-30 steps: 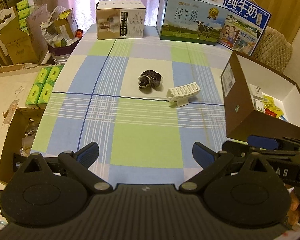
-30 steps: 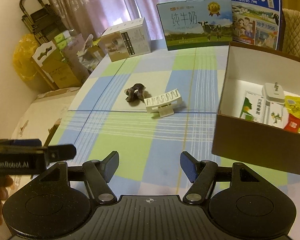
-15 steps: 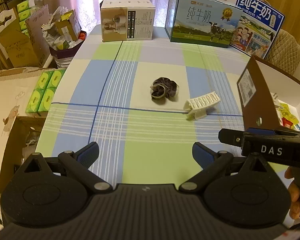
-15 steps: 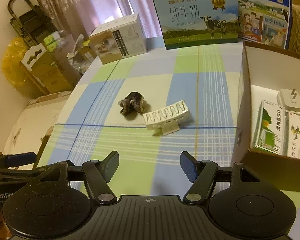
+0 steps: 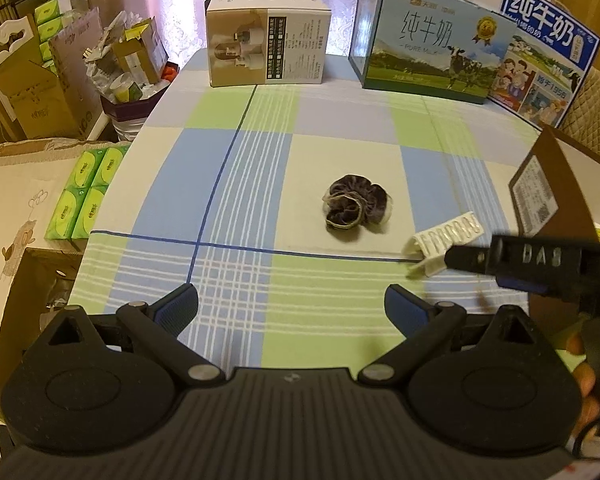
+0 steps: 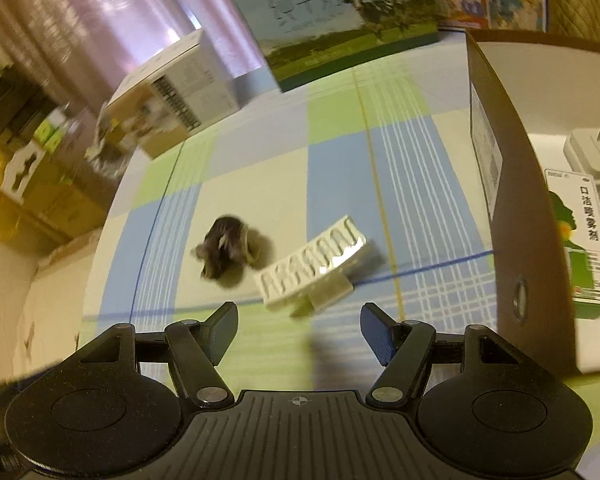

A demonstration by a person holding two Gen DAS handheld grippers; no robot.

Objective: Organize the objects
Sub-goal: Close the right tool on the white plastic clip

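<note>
The right gripper, jaws wide and empty, nears the white clip lying beside the scrunchie, left of the box. Next: straddle and close. The left gripper hangs open, empty.

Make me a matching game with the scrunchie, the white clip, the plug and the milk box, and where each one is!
Things:
1. scrunchie
2. white clip
3. plug
4. milk box

Places:
A. inside the brown box
B. standing at the table's far edge
C. lying nearest the open right gripper
D. lying just left of the white clip

Pairs: 1-D, 2-C, 3-A, 4-B
</note>
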